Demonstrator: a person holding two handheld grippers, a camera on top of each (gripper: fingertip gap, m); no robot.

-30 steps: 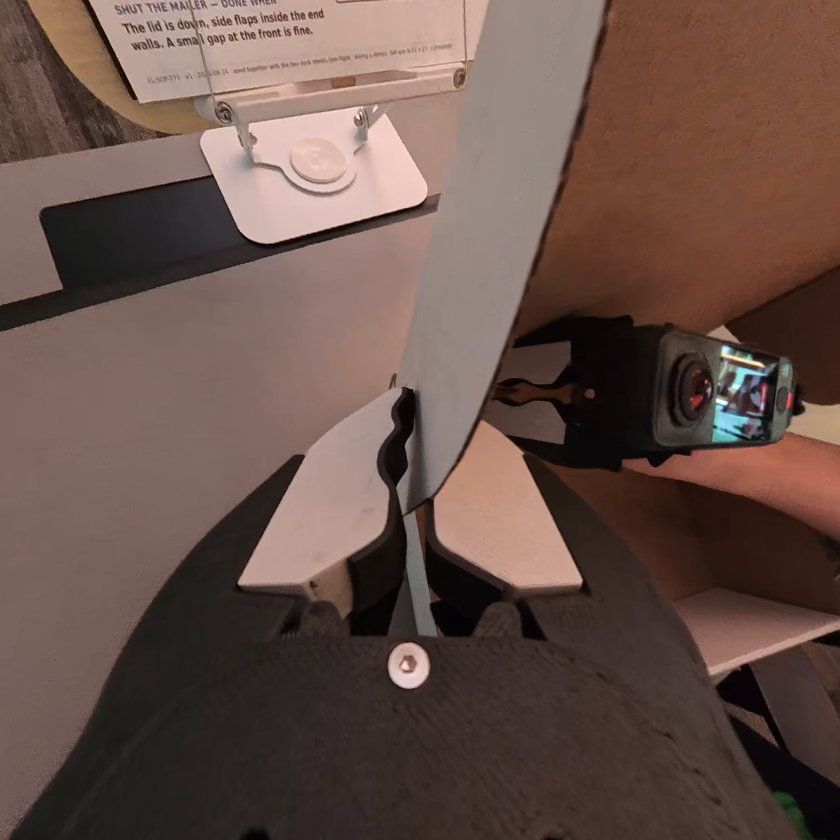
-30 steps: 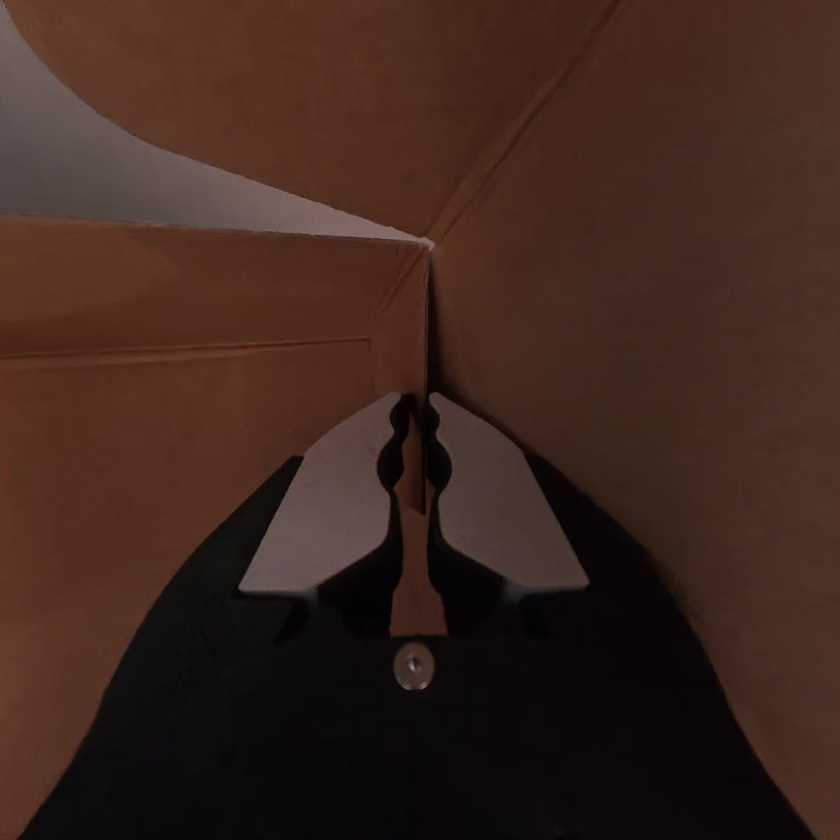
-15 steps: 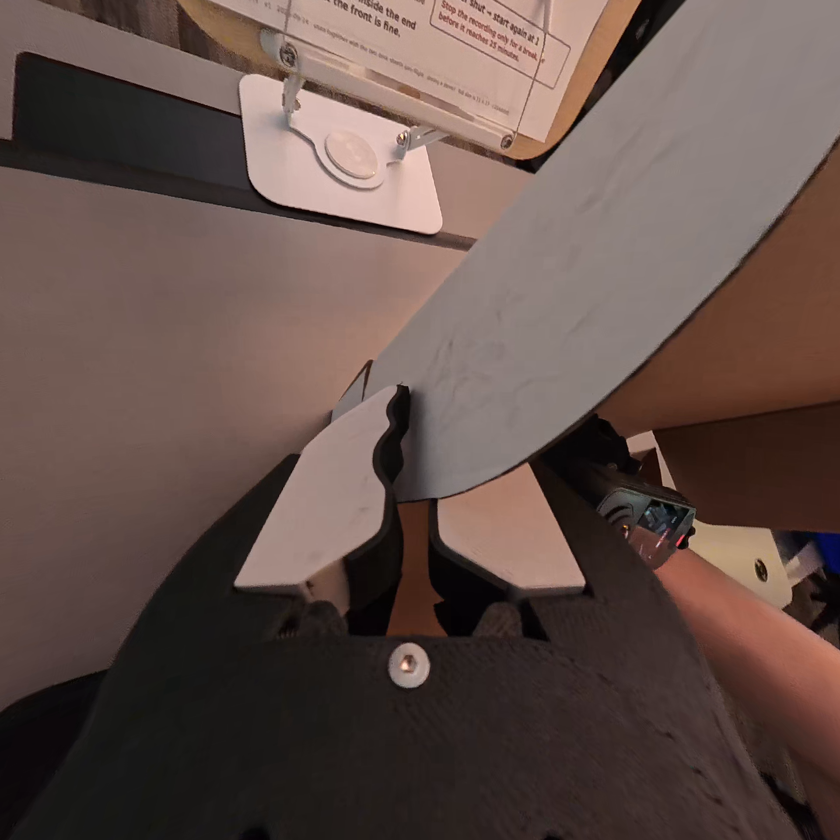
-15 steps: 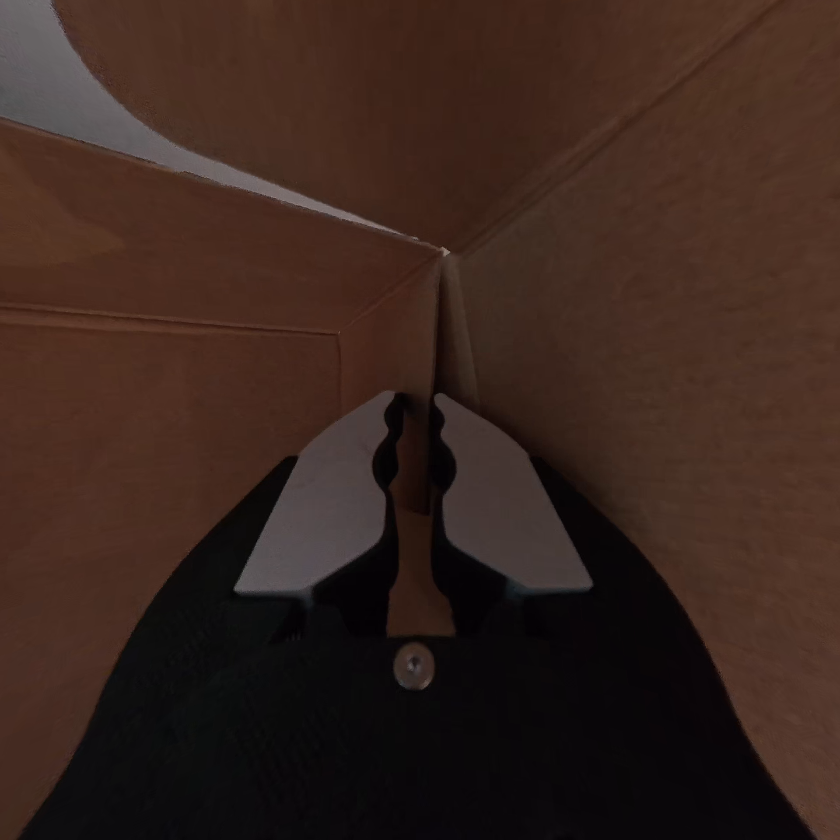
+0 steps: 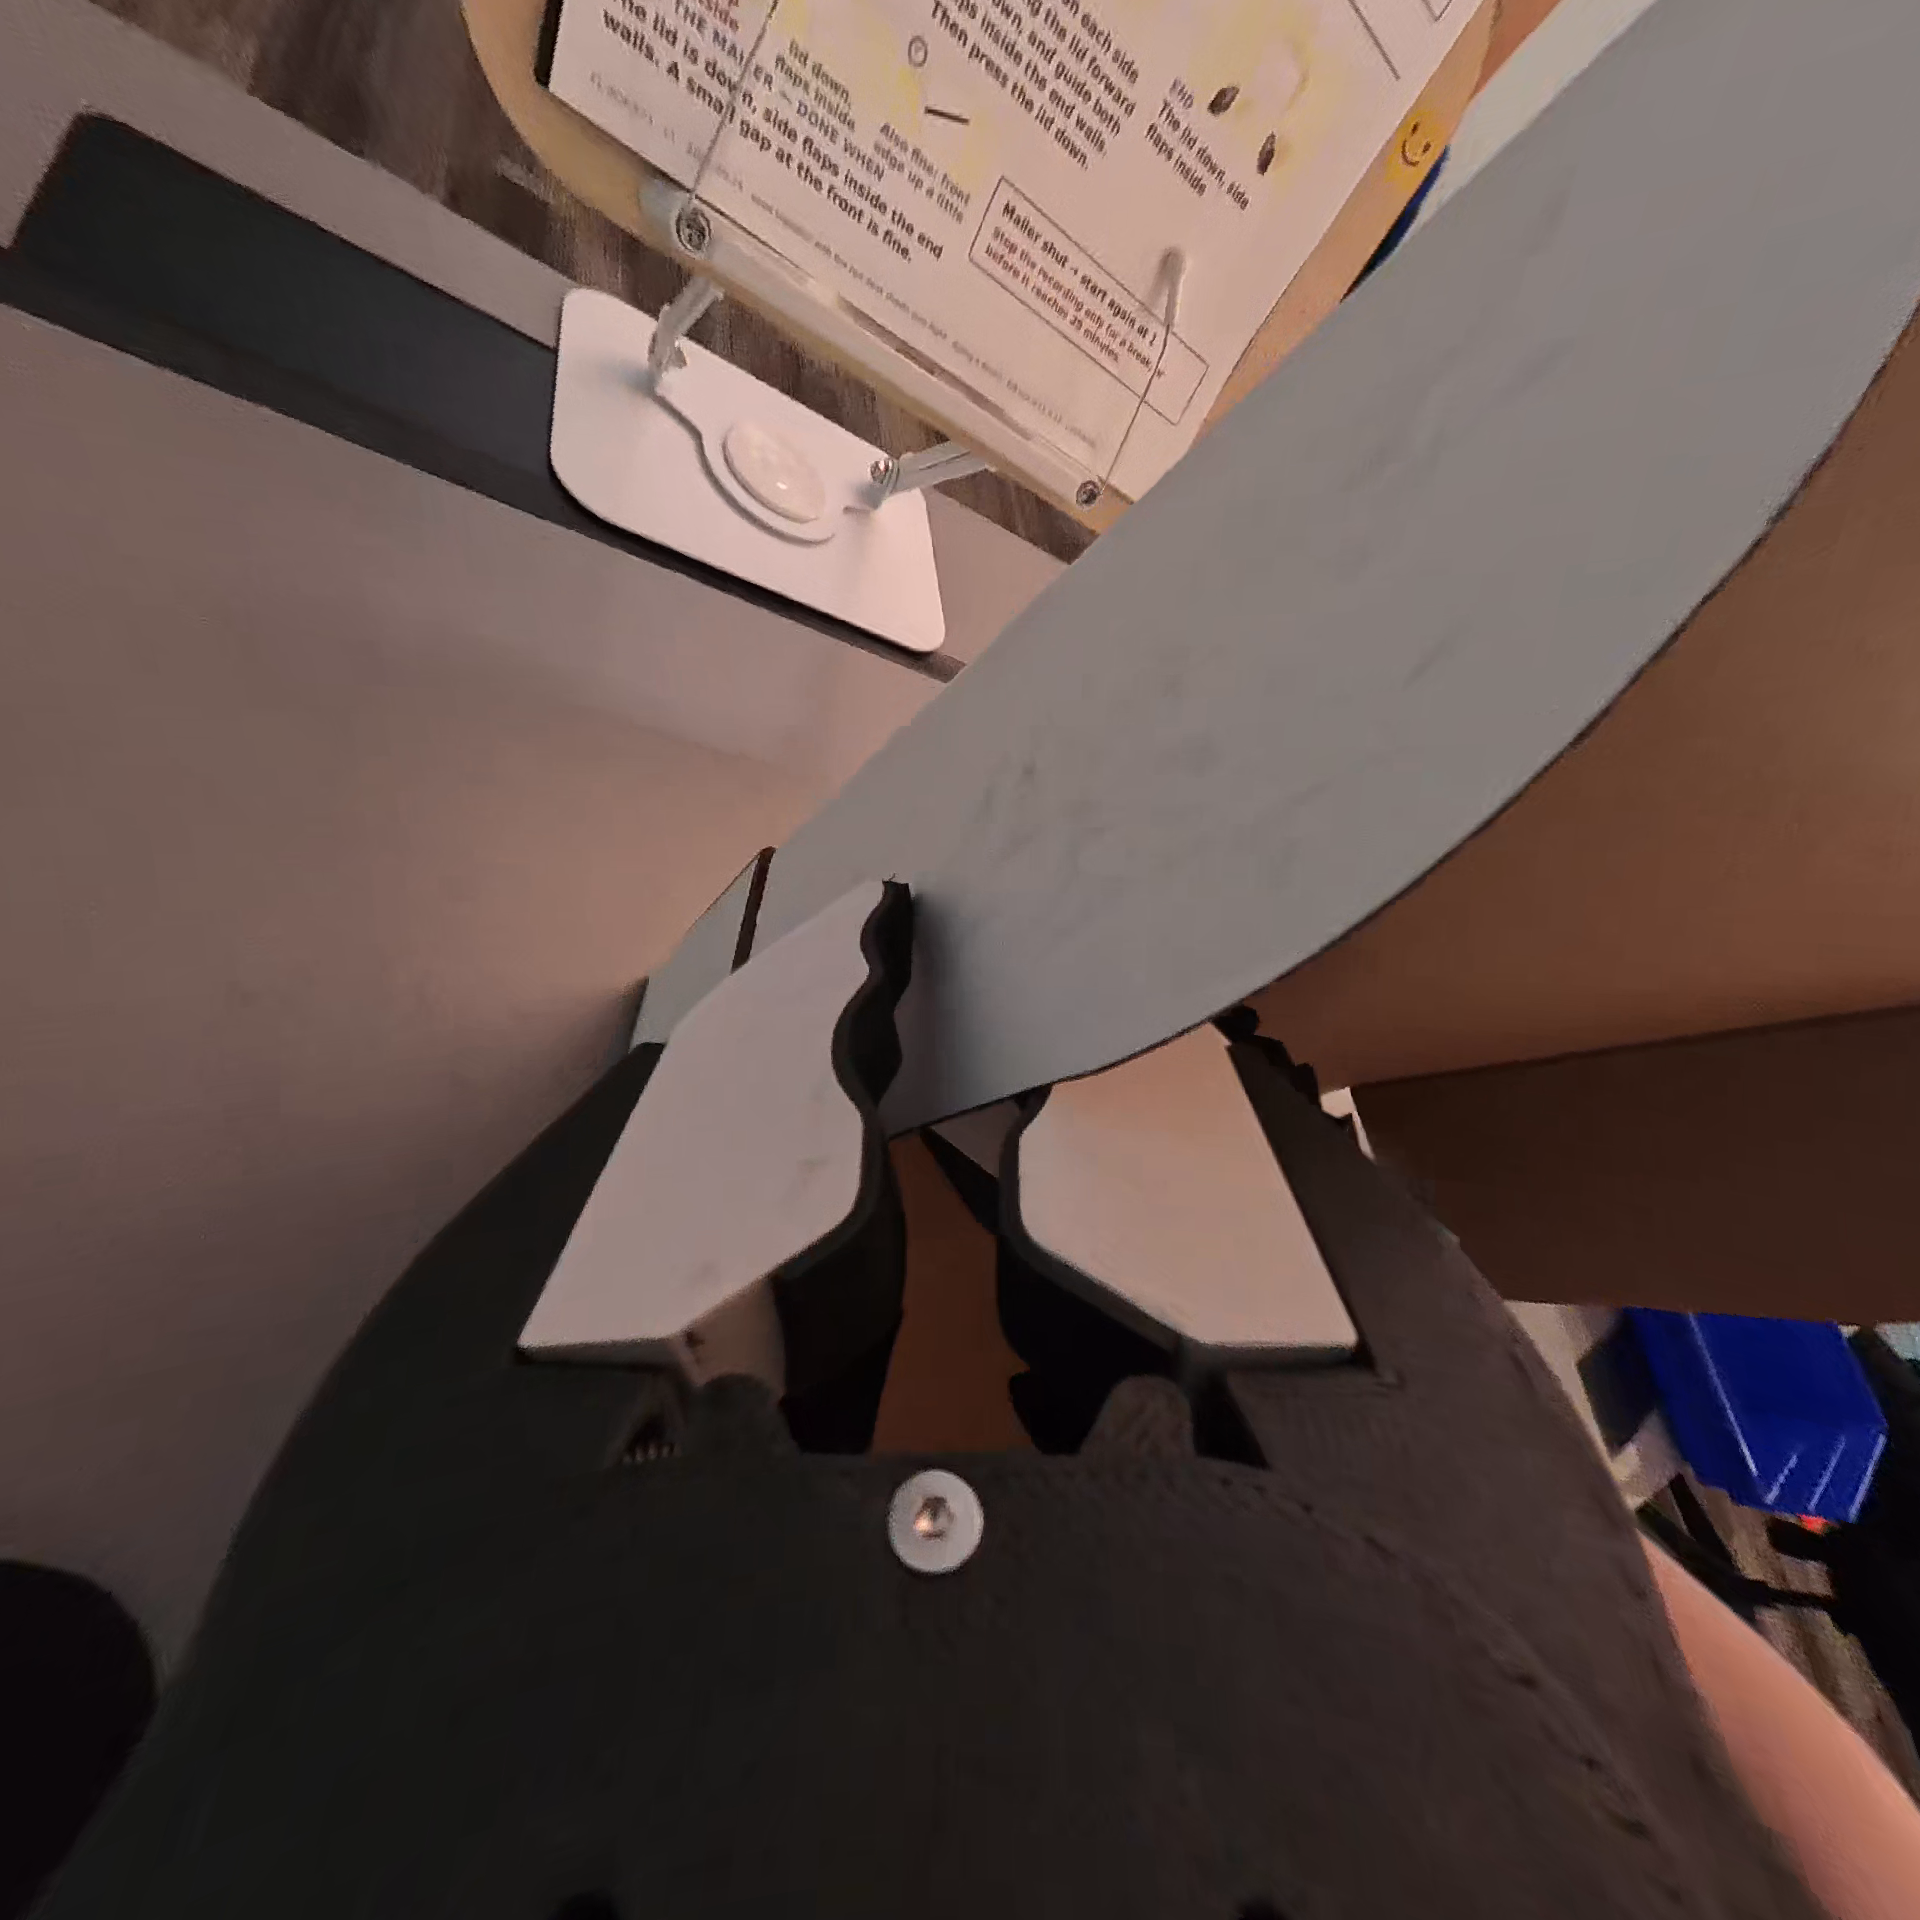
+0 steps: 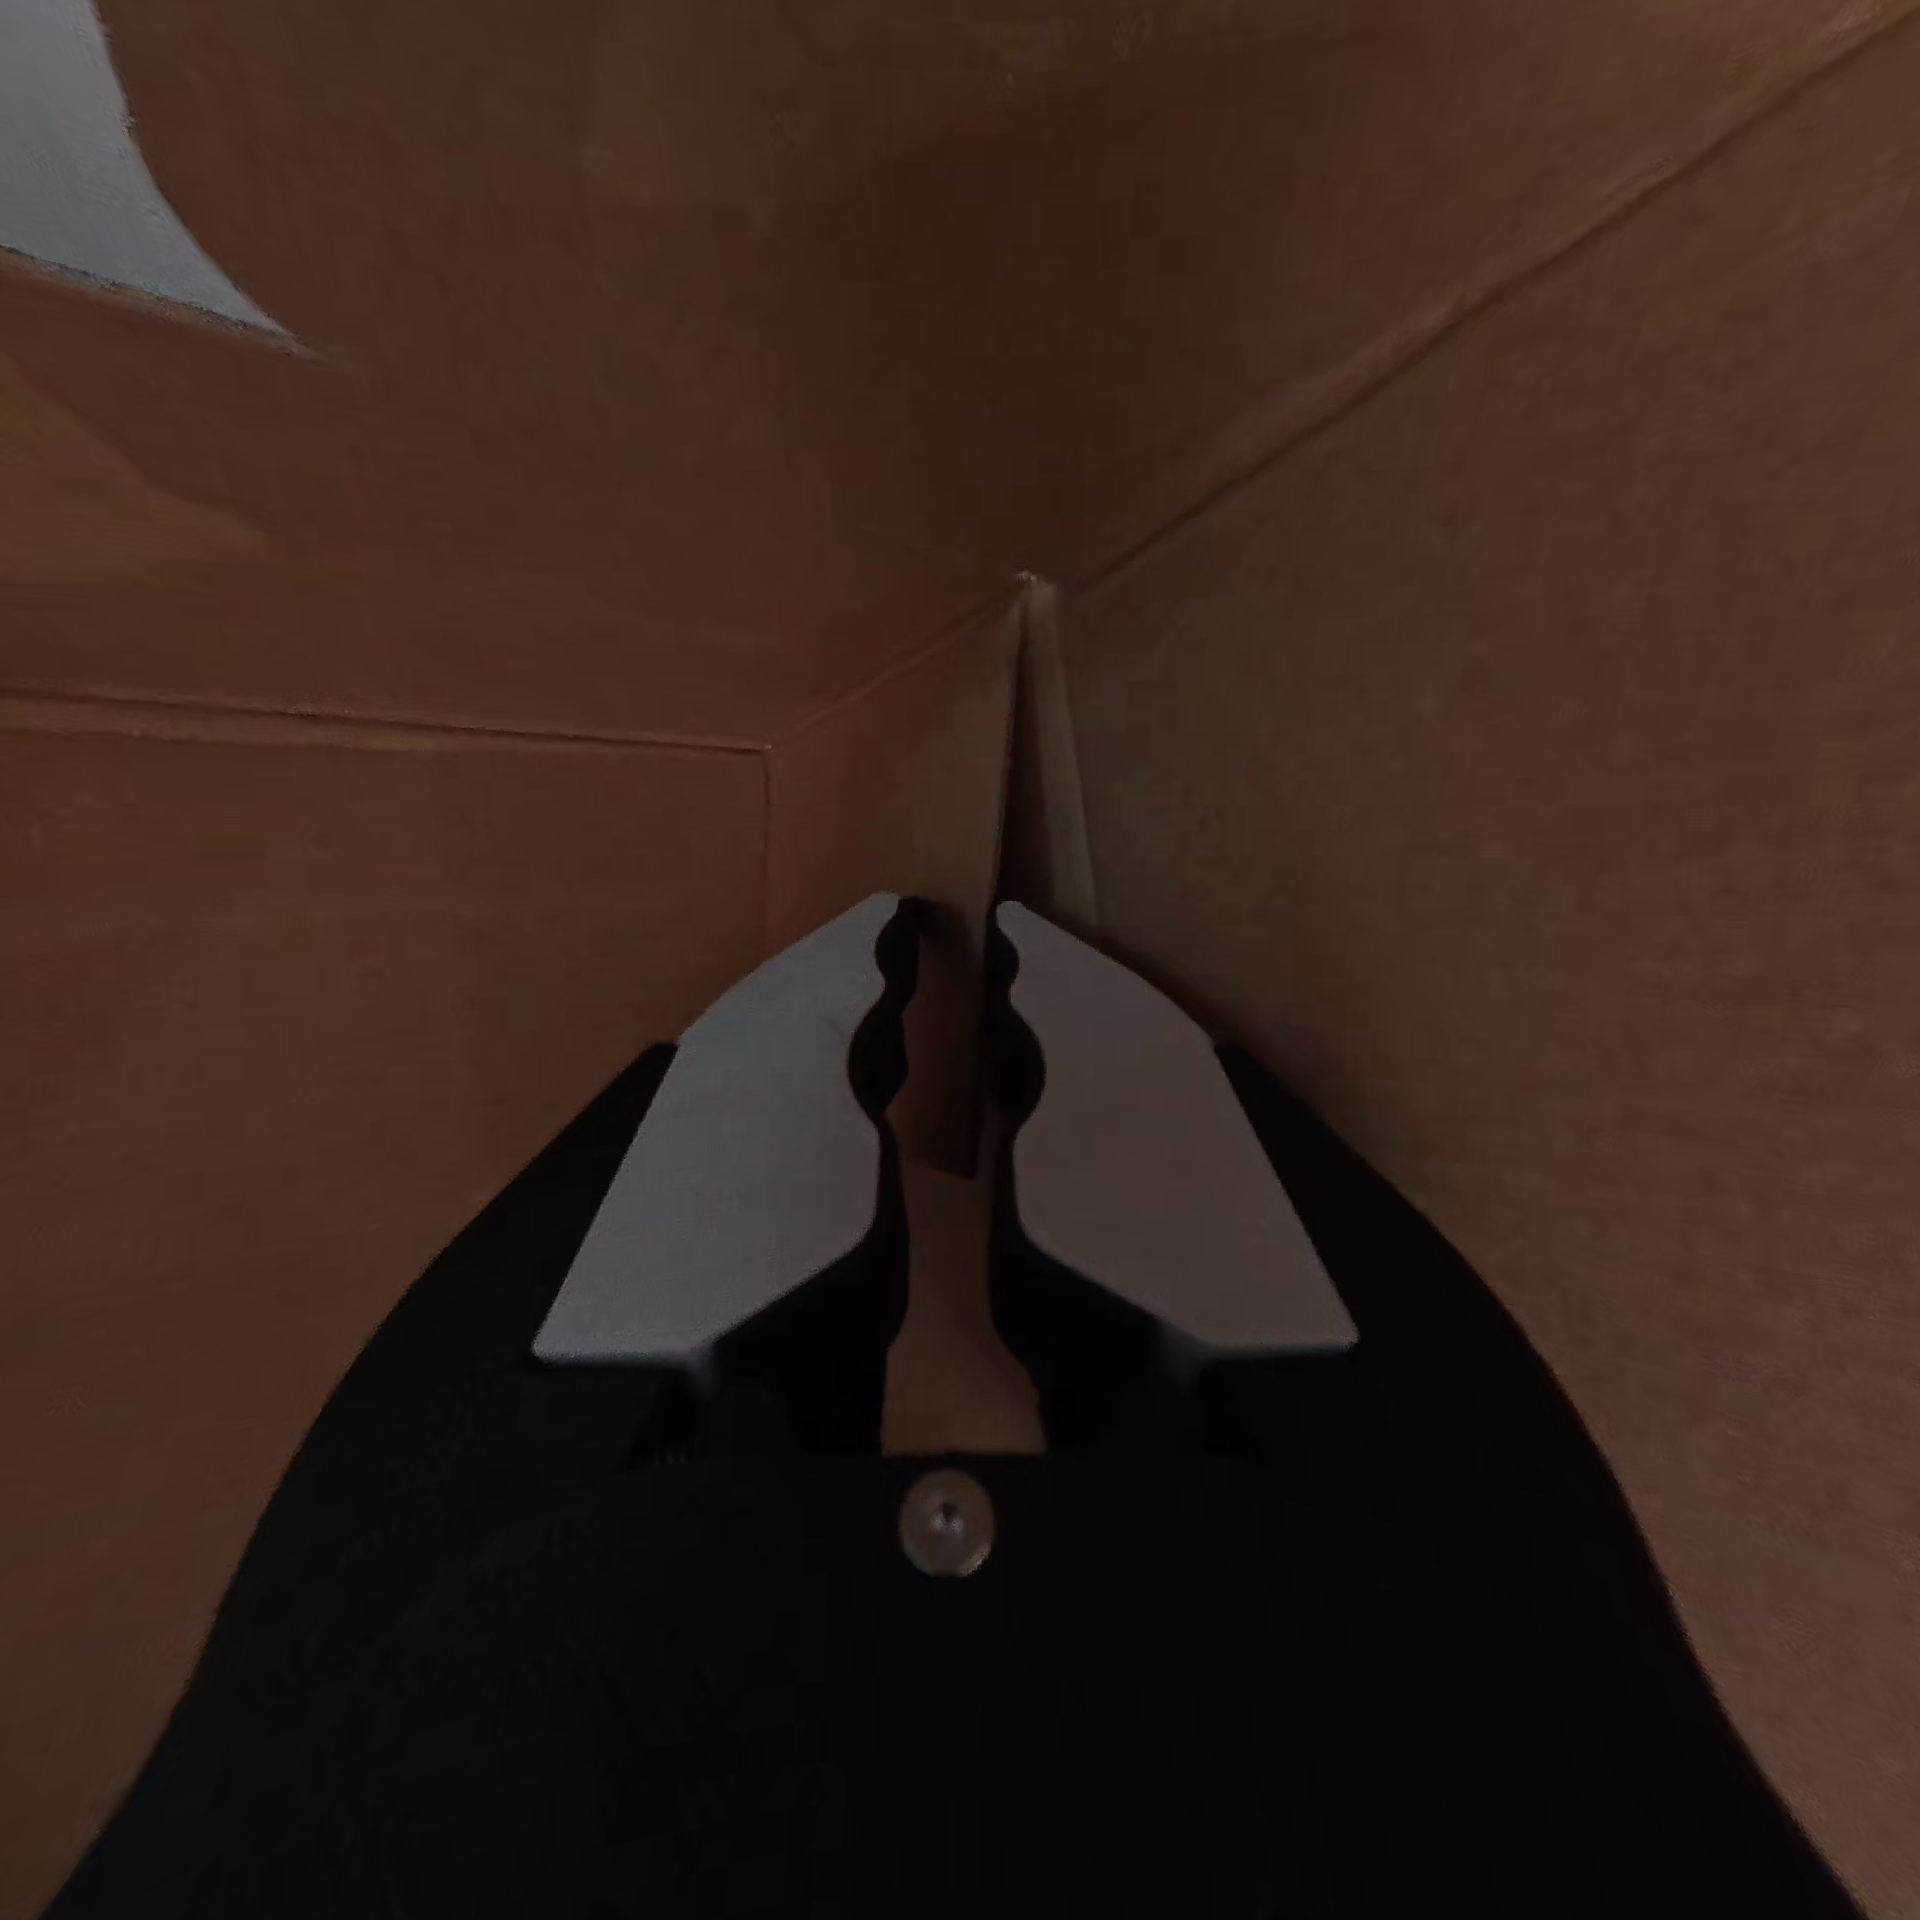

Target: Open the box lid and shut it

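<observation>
The box is cardboard, grey outside and brown inside. In the left wrist view its lid's rounded grey side flap (image 5: 1247,727) runs diagonally up to the right, with the brown lid underside (image 5: 1662,831) behind it. My left gripper (image 5: 945,935) is shut on this flap's lower end; the right finger is partly hidden behind it. My right gripper (image 6: 956,914) is inside the dark box, shut on a thin brown flap (image 6: 951,1039) at the corner between the box wall (image 6: 364,1039) and the lid (image 6: 1558,935).
A grey table (image 5: 312,831) lies to the left, with a black strip (image 5: 260,312) at its back. A white document stand (image 5: 748,488) holding a printed sheet (image 5: 935,156) stands behind. A blue bin (image 5: 1745,1413) and a person's arm (image 5: 1818,1766) are at the right.
The lid flap has swung from nearly upright to a low diagonal as the lid comes down. The box corner looks more closed in the right view. Both finger gaps look slightly wider.
</observation>
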